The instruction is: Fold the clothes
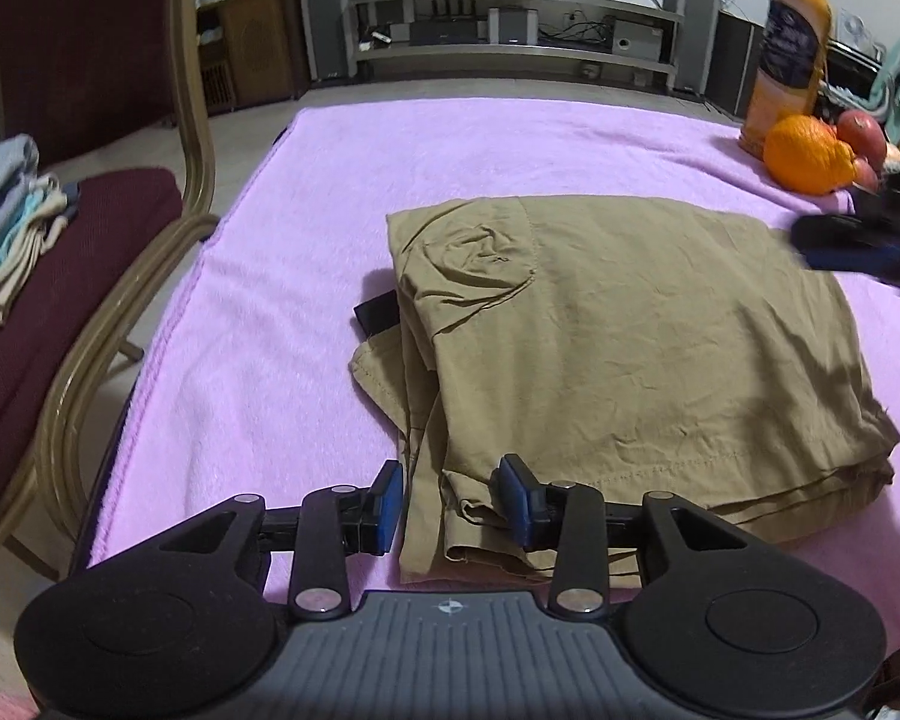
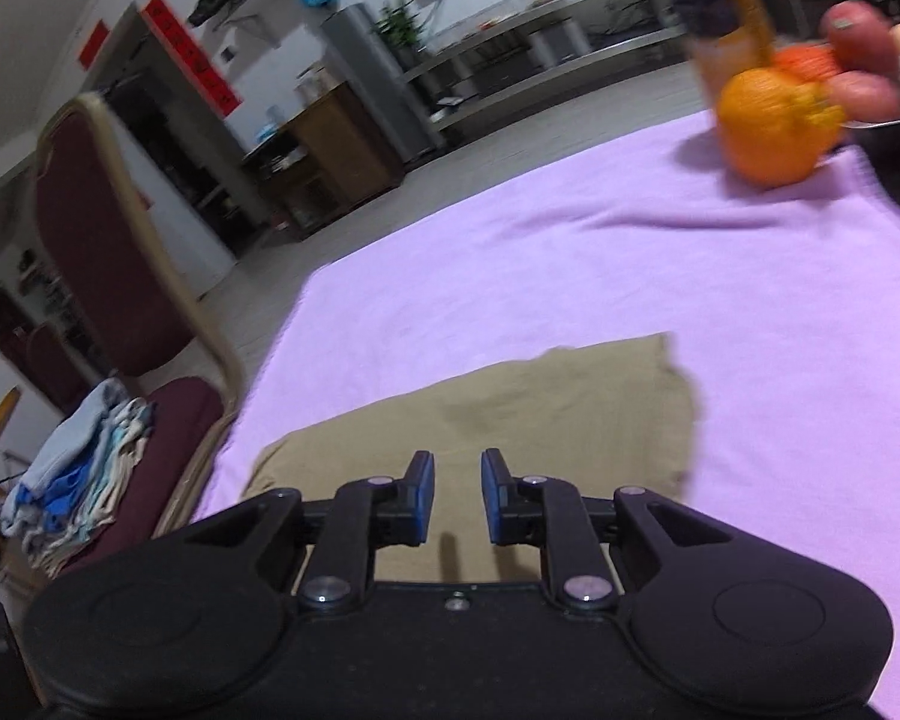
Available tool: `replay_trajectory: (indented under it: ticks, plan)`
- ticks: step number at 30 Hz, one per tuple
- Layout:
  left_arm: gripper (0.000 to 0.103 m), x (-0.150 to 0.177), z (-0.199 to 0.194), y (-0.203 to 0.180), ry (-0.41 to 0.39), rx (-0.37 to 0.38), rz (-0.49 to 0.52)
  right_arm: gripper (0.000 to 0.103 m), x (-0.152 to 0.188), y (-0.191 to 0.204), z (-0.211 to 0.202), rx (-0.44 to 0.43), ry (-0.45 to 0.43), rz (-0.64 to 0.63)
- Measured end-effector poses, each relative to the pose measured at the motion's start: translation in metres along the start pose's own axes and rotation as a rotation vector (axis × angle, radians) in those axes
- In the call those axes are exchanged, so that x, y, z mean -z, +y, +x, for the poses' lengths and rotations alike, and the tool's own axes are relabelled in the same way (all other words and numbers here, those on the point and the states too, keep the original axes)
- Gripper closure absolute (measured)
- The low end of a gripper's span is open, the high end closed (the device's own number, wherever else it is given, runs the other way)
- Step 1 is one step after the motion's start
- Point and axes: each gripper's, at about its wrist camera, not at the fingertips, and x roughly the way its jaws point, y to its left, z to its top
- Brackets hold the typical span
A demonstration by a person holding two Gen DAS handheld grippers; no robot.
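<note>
On the fuzzy lilac blanket (image 1: pixel 282 276) lies a folded khaki garment (image 1: pixel 630 348), thin and creased, its stitched hems stacked at the near edge. Left gripper (image 1: pixel 453 504) stands open astride its near corner; right gripper (image 2: pixel 457 495) hovers above it, slightly parted, empty. Far right sit an orange (image 1: pixel 807 153) and juice bottle (image 1: pixel 789 54); left, a maroon chair (image 1: pixel 90 192) bearing folded clothes (image 1: pixel 6 228).

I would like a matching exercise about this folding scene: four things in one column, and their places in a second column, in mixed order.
Things:
1. khaki garment
2. orange
3. stack of folded clothes
4. juice bottle

Places:
A. on the dark red chair seat
B. standing behind the fruit, at the far right of the cloth
C. folded in the middle of the pink cloth
D. lying in front of the bottle

Pairs: 1-C, 2-D, 3-A, 4-B
</note>
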Motion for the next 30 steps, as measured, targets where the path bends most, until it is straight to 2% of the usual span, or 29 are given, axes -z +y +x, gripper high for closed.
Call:
replay_trajectory:
  ticks: [1,3,4,5,7,9,10,11,12,13,15,18,20,23,27,30]
  plan:
    - [0.065,0.0,0.0,0.0,-0.001,0.002,0.004,0.085,0.0,0.002,0.013,-0.023,0.023,-0.001]
    - [0.065,0.0,0.002,0.003,0.001,0.012,0.004,0.088,0.002,-0.003,0.039,0.001,0.071,-0.002]
    - [0.064,0.001,0.003,0.005,0.003,0.019,0.001,0.101,0.004,-0.007,0.05,0.024,0.088,-0.004]
    - [0.063,0.001,0.004,0.007,0.006,0.026,-0.005,0.103,0.004,-0.015,0.056,0.039,0.087,0.002]
    - [0.061,0.0,0.006,0.01,0.013,0.042,-0.025,0.103,-0.001,-0.037,0.052,0.052,0.045,0.084]
    - [0.061,-0.001,0.007,0.013,0.02,0.052,-0.042,0.103,-0.007,-0.056,0.039,0.226,-0.034,0.135]
    - [0.061,-0.001,0.007,0.014,0.02,0.055,-0.044,0.103,-0.009,-0.07,0.033,0.233,-0.054,0.2]
    - [0.061,-0.001,0.005,0.014,0.017,0.055,-0.041,0.103,-0.011,-0.081,0.028,0.204,-0.063,0.284]
    - [0.062,-0.001,0.001,0.014,0.008,0.057,-0.04,0.103,-0.012,-0.084,0.021,0.208,-0.082,0.315]
    - [0.066,-0.001,-0.005,0.015,-0.005,0.061,-0.043,0.095,-0.013,-0.079,0.013,0.241,-0.11,0.283]
    - [0.073,-0.002,-0.025,0.019,-0.06,0.074,-0.053,0.089,-0.017,-0.065,0.001,0.294,-0.152,0.201]
    - [0.074,-0.014,-0.053,0.024,-0.192,0.077,-0.077,0.089,-0.023,-0.054,-0.011,0.249,-0.196,0.171]
    - [0.074,-0.033,-0.058,0.028,-0.239,0.073,-0.11,0.088,-0.027,-0.049,-0.011,0.204,-0.201,0.171]
    - [0.074,-0.065,-0.041,0.028,-0.241,0.068,-0.116,0.086,-0.03,-0.041,-0.006,0.137,-0.194,0.17]
    - [0.078,-0.102,0.011,0.018,-0.209,0.059,-0.111,0.086,-0.032,-0.028,0.022,0.083,-0.155,0.121]
    - [0.082,-0.115,0.046,0.004,-0.202,0.055,-0.084,0.086,-0.034,-0.017,0.045,0.042,-0.142,0.092]
